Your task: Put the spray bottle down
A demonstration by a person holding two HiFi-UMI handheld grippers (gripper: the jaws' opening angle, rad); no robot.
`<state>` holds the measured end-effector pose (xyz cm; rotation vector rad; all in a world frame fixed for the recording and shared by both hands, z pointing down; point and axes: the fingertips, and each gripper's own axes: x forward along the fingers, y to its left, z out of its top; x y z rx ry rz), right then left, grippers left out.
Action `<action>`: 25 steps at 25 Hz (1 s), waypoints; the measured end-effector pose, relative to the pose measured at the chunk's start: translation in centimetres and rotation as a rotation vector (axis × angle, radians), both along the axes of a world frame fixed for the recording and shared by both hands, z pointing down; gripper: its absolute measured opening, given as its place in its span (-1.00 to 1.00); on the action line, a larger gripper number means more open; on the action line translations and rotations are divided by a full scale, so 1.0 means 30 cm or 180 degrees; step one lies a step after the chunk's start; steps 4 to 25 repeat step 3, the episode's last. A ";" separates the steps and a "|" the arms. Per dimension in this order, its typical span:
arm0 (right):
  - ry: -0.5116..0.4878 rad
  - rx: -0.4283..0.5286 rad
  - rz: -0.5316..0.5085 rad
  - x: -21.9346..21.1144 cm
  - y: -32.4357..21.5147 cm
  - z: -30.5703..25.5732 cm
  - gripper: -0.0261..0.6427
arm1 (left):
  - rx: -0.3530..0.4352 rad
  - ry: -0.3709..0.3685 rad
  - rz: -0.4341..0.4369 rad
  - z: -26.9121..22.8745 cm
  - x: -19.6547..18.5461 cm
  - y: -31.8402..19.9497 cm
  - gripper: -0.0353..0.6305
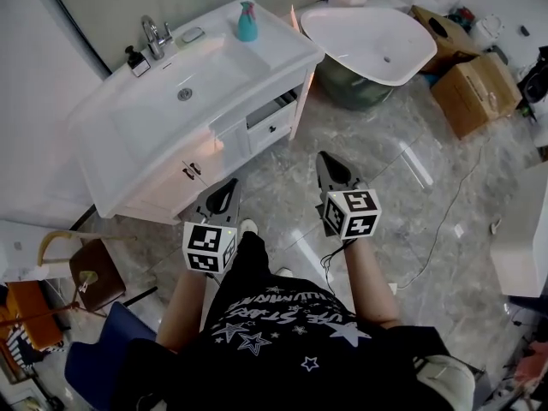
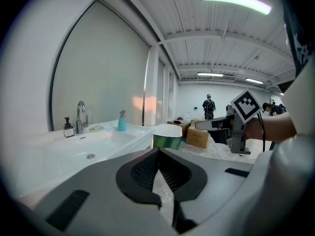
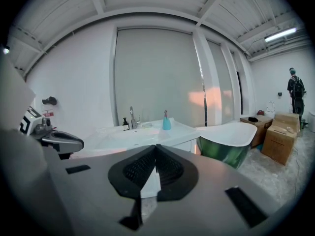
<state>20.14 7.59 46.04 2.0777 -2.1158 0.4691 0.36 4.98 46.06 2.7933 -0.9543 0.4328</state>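
Note:
A teal spray bottle [image 1: 247, 21] stands upright on the back right corner of the white vanity counter [image 1: 282, 45], with no gripper touching it. It also shows in the left gripper view [image 2: 121, 121] and the right gripper view [image 3: 167, 121], far ahead. My left gripper [image 1: 224, 188] and right gripper [image 1: 330, 163] hang side by side over the marble floor, well short of the vanity. Both are shut with nothing between the jaws; the tips meet in each gripper's own view, left gripper [image 2: 158, 151], right gripper [image 3: 156, 146].
The vanity carries a sink, a chrome faucet [image 1: 154, 34], a small dark soap bottle [image 1: 135, 60] and a drawer standing ajar [image 1: 274, 114]. A white bathtub [image 1: 368, 32] stands to its right, cardboard boxes [image 1: 475, 92] beyond. A cable [image 1: 437, 229] crosses the floor; a chair [image 1: 94, 272] stands lower left.

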 end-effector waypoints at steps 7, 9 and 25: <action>0.0024 0.0031 -0.0028 -0.015 0.105 -0.016 -0.89 | 0.0011 -0.0005 0.0007 -0.005 -0.008 0.104 -0.85; 0.0024 0.0031 -0.0028 -0.015 0.105 -0.016 -0.89 | 0.0011 -0.0005 0.0007 -0.005 -0.008 0.104 -0.85; 0.0024 0.0031 -0.0028 -0.015 0.105 -0.016 -0.89 | 0.0011 -0.0005 0.0007 -0.005 -0.008 0.104 -0.85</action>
